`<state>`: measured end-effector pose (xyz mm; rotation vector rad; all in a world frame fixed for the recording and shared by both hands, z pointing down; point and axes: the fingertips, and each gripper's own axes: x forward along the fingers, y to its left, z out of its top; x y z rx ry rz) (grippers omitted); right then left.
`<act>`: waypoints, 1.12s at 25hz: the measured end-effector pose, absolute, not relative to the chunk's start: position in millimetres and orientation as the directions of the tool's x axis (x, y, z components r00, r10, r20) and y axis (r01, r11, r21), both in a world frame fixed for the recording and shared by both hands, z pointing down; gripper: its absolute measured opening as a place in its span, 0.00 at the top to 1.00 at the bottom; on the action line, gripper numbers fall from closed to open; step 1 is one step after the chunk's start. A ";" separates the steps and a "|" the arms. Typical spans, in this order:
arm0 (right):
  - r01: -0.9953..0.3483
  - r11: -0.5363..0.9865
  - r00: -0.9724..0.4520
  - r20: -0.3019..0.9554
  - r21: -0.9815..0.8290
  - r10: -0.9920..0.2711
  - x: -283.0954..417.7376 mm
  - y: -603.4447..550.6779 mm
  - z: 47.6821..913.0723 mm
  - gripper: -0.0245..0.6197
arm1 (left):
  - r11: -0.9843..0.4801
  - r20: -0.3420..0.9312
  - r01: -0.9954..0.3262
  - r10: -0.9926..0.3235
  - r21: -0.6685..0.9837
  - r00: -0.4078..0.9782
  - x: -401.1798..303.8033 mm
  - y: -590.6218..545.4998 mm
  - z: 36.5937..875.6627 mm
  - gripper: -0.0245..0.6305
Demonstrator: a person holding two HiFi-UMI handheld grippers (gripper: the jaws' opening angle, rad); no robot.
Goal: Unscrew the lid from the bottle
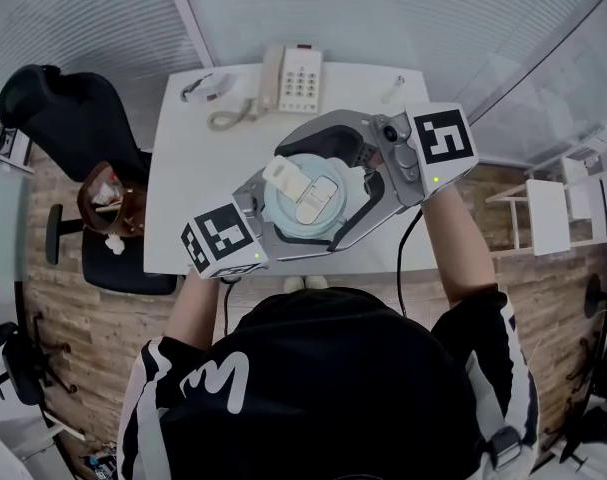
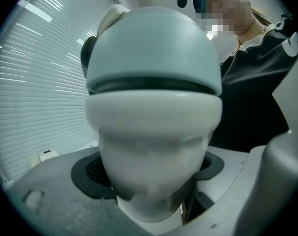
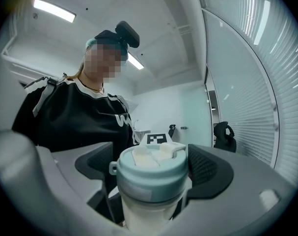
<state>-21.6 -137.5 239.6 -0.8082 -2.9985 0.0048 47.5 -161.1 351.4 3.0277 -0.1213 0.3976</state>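
Note:
A white bottle (image 3: 148,214) with a pale blue lid (image 1: 308,200) is held up above the white table (image 1: 183,178), between both grippers. In the head view my left gripper (image 1: 281,230) comes in from the lower left and my right gripper (image 1: 333,183) from the upper right. In the left gripper view the bottle's white body (image 2: 149,156) fills the space between the dark pads (image 2: 90,173), with the lid (image 2: 153,48) above; the left gripper (image 2: 151,181) is shut on the body. My right gripper (image 3: 151,173) is shut on the lid (image 3: 149,178), a pad (image 3: 210,168) on each side.
A white desk phone (image 1: 293,80) with a coiled cord lies at the table's far edge, beside a pair of glasses (image 1: 208,86). A black office chair (image 1: 63,108) stands on the left with a brown object (image 1: 108,203) on another seat. A white shelf (image 1: 548,213) is on the right.

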 end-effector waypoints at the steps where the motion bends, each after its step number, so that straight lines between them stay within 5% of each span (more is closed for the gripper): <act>1: 0.508 0.861 -0.861 0.037 -0.017 0.508 -21.3 -137.2 240.5 0.23 | -0.994 0.262 -0.079 -0.055 0.080 0.964 47.7 -160.0 352.1 0.28; 20: 0.751 0.653 -0.660 -0.141 -0.099 0.738 -1.4 -134.8 234.5 0.23 | -0.975 0.202 0.176 0.202 0.139 0.958 62.0 -135.5 345.9 0.28; 23: 0.573 0.818 -0.807 -0.209 -0.050 0.552 -1.1 -157.8 221.7 0.23 | -0.988 0.160 0.076 0.097 0.133 0.982 57.5 -150.3 339.9 0.28; 28: -0.053 0.998 -0.962 -0.269 0.042 -0.040 11.1 -202.4 209.7 0.22 | -0.961 0.201 -0.265 -0.245 0.078 0.948 31.2 -204.7 345.1 0.28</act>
